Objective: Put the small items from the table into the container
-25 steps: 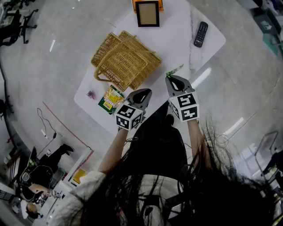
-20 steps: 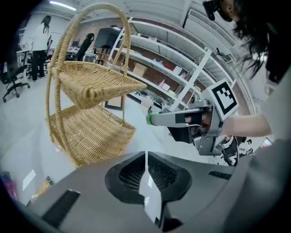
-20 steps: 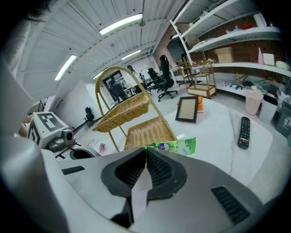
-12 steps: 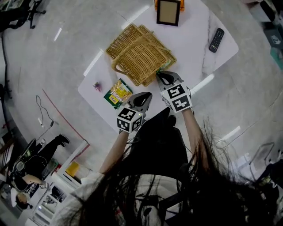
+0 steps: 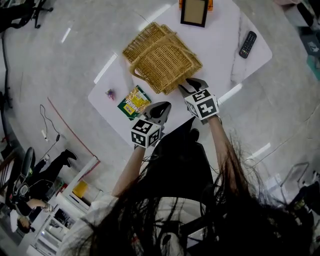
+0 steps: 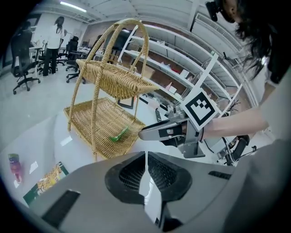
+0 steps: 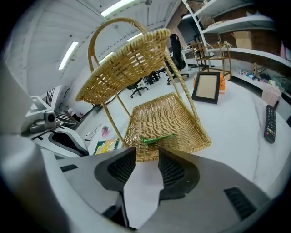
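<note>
A two-tier wicker basket [image 5: 162,57] stands on the white table [image 5: 220,45]. In its lower tray lies a thin green packet [image 7: 157,138], which also shows in the left gripper view as the green packet [image 6: 119,134]. My right gripper [image 5: 186,86] hangs at the basket's near edge; its jaws are opening and nothing is between them. The left gripper [image 5: 161,106] is shut and empty, over the table's near edge. A yellow-green snack packet [image 5: 134,101] and a small pink item [image 5: 110,93] lie on the table left of the basket.
A picture frame [image 5: 194,12] stands at the table's far edge, and a black remote [image 5: 247,44] lies at the right. The basket's tall handle [image 7: 104,27] and upper tray [image 7: 127,63] rise over the lower tray. Grey floor surrounds the table.
The right gripper brought the green packet from over the table to the basket, sank and opened; the packet now lies in the lower tray. The left gripper shifted a little.
</note>
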Demonstrator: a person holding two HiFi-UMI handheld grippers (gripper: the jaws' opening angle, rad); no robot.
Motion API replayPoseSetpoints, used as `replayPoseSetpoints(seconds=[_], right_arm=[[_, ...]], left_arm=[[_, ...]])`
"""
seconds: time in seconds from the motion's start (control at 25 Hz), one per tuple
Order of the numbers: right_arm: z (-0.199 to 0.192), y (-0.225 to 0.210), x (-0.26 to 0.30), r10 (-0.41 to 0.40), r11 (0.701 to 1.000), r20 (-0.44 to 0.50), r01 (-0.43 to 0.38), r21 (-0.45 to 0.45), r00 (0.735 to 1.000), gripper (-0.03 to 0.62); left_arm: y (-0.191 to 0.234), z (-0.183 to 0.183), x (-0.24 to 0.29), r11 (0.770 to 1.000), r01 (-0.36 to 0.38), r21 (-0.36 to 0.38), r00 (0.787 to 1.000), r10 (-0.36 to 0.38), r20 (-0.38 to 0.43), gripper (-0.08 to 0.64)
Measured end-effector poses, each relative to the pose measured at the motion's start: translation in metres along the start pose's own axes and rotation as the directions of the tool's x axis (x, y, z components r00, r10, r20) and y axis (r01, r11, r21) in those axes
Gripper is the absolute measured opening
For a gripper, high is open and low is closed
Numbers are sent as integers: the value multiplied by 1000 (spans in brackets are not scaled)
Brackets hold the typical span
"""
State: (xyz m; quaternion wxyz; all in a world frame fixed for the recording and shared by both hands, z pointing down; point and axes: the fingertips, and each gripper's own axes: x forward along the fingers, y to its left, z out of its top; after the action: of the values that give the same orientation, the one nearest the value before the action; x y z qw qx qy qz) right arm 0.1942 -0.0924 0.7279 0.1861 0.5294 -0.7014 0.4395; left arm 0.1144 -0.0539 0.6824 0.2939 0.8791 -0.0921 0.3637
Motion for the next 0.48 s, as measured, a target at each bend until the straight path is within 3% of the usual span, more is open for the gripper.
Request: replayPoseSetpoints(seconds=[0.4,0.48], right_arm=[[-5,1,-46,-42,988,116,24,152,992,146],[-5,2,-59,-55,986,142,31,163,988,120]], left_arm=[[-30,1,-4,999,19,29,1000,-20,18,12],[-37,5,-5,999,24,24,999,-25,37,11]])
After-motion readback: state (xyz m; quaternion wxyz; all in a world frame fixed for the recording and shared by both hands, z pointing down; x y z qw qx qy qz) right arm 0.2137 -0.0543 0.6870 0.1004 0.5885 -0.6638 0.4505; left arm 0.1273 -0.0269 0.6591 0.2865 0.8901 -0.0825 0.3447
